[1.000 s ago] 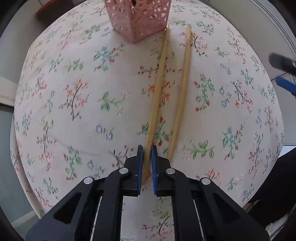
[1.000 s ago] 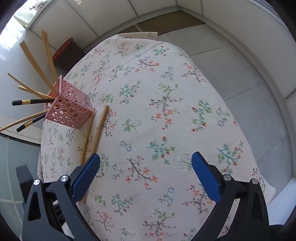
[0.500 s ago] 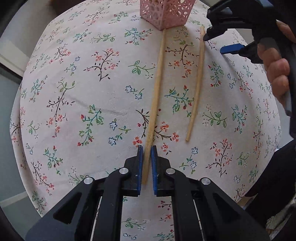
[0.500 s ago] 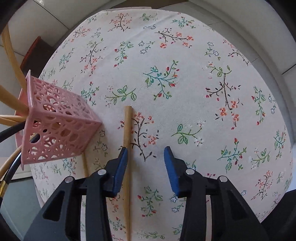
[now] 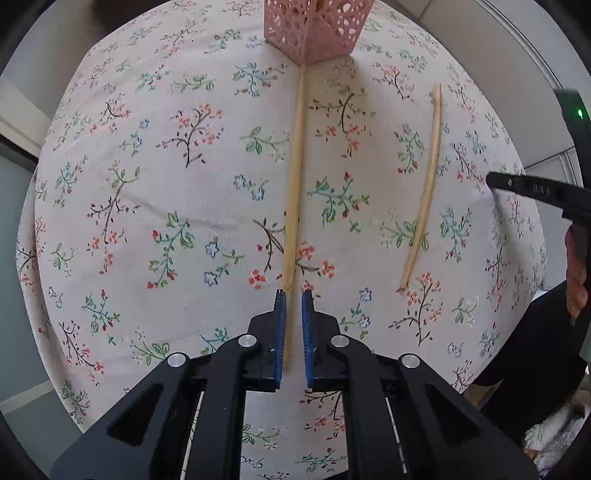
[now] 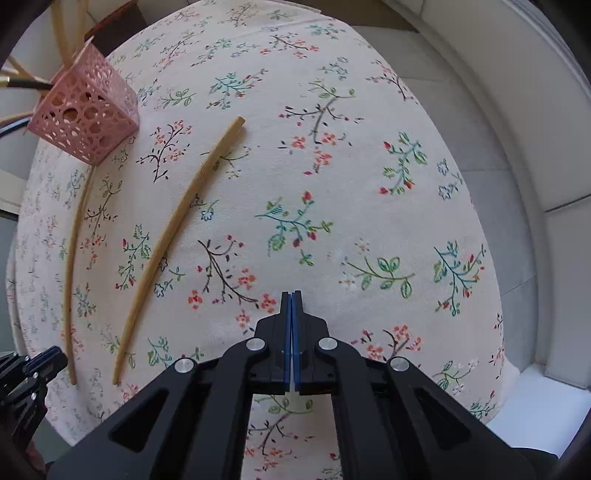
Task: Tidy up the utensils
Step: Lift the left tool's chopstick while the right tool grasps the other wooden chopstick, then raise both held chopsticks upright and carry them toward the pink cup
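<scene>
A pink perforated holder [image 5: 314, 29] [image 6: 85, 118] with several chopsticks standing in it sits at the table's far side. Two bamboo chopsticks lie on the floral cloth. My left gripper [image 5: 291, 299] [image 6: 55, 360] is shut on the near end of the left chopstick [image 5: 295, 177] [image 6: 74, 258], whose far end touches the holder's base. The other chopstick [image 5: 424, 199] [image 6: 177, 236] lies free, angled away from the first. My right gripper [image 6: 291, 295] is shut with its blue pads pressed together and nothing between them. It hovers over bare cloth to the right of the free chopstick.
The round table [image 6: 406, 110] carries a floral cloth that drops off at the edges. Beyond it are a pale tiled floor [image 6: 461, 74] and a white sill at the right. A hand [image 5: 576, 273] on the right gripper's handle shows at the right edge of the left wrist view.
My right gripper went from wide open to shut, closing beside the free chopstick without taking it. That chopstick now lies farther from the other and more slanted. The left gripper kept its grip and shifted.
</scene>
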